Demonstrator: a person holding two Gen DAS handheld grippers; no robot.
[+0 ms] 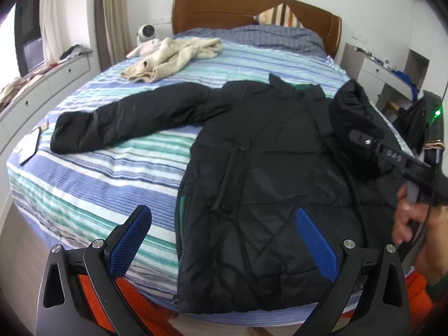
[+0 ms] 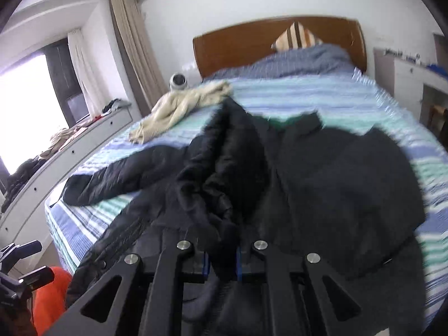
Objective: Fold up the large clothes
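A black quilted jacket lies front up on the striped bed, its left sleeve stretched out to the left. My left gripper is open and empty, hovering over the jacket's lower hem. My right gripper is shut on the jacket's right sleeve and holds it lifted above the jacket body. In the left wrist view the right gripper shows at the right with the bunched sleeve raised.
A cream garment lies crumpled near the head of the bed. A wooden headboard and a striped pillow are at the far end. White drawers run along the left, shelves on the right.
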